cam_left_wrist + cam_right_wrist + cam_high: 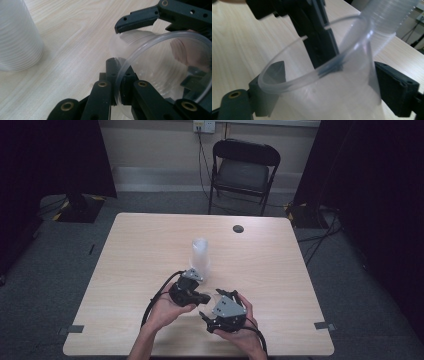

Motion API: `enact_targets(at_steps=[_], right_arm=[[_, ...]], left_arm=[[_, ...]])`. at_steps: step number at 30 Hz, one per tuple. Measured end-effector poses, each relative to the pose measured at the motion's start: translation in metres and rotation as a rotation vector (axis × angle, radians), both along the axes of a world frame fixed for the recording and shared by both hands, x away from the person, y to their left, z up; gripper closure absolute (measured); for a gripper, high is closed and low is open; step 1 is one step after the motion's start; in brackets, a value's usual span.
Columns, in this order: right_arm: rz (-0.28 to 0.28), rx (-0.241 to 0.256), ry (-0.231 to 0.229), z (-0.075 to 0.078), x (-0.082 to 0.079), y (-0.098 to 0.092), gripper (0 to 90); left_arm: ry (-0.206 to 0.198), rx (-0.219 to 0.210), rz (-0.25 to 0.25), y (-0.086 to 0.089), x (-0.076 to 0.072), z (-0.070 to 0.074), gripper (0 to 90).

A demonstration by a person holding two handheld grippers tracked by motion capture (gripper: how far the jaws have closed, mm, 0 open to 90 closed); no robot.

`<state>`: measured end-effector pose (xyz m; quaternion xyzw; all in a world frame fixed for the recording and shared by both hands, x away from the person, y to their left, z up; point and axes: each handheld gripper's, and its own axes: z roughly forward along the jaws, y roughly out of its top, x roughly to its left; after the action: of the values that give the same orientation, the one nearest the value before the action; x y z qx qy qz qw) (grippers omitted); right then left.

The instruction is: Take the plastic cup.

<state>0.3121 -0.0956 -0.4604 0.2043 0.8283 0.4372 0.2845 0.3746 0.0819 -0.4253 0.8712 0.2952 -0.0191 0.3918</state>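
**Two grippers, one cup**

My right gripper cradles the clear cup between spread jaws; my left gripper pinches its rim. I should pull gently, avoiding crushing. Beyond, the cup stack stands on the surface.

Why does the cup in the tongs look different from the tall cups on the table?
The held cup is single and tipped, both tongs gripping it; the cup stack stands upright, untouched, on the table. The held cup looks clearer, the stack cloudier. Both are ribbed see-through plastic.
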Motion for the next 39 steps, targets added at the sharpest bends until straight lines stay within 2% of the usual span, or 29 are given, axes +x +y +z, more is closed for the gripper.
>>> enact_targets(at_steps=[2, 6, 13, 16, 20, 23, 25, 28, 29, 33, 39], right_arm=[[0.026, 0.005, -0.005, 0.002, -0.002, 0.003, 16.9], [0.039, 0.004, -0.023, 0.005, -0.003, 0.006, 20.2], [0.035, 0.031, -0.040, 0.009, -0.006, 0.005, 24.7], [0.029, 0.022, -0.044, 0.010, -0.006, 0.006, 26.4], [0.032, 0.025, -0.037, 0.010, -0.004, 0.006, 27.3], [0.032, 0.035, -0.028, 0.010, -0.003, 0.005, 28.6], [0.031, 0.041, -0.027, 0.009, -0.003, 0.005, 29.1], [0.030, 0.051, -0.012, 0.009, -0.002, 0.005, 29.3], [0.029, 0.052, -0.012, 0.009, -0.002, 0.005, 29.3], [0.022, 0.077, -0.004, 0.010, -0.001, 0.004, 29.5], [0.007, 0.093, -0.002, 0.011, 0.001, 0.002, 29.8]], left_arm=[[-0.003, 0.015, 0.001, -0.004, -0.001, 0.000, 88.0], [0.001, 0.025, 0.003, -0.006, -0.001, -0.001, 86.7], [0.006, 0.027, 0.015, -0.006, 0.000, -0.001, 86.3], [0.006, 0.032, 0.034, -0.005, 0.000, -0.002, 86.3], [0.012, 0.035, 0.049, -0.004, 0.001, -0.002, 86.3], [-0.001, 0.035, 0.051, -0.003, 0.001, -0.003, 85.7], [-0.015, 0.020, 0.060, -0.003, 0.000, -0.004, 85.1], [-0.016, 0.000, 0.078, -0.001, -0.002, -0.006, 84.6], [-0.039, -0.013, 0.083, -0.001, -0.003, -0.007, 84.4], [-0.046, -0.046, 0.093, 0.001, -0.004, -0.007, 81.7], [-0.069, -0.069, 0.102, 0.002, -0.006, -0.007, 76.7]])
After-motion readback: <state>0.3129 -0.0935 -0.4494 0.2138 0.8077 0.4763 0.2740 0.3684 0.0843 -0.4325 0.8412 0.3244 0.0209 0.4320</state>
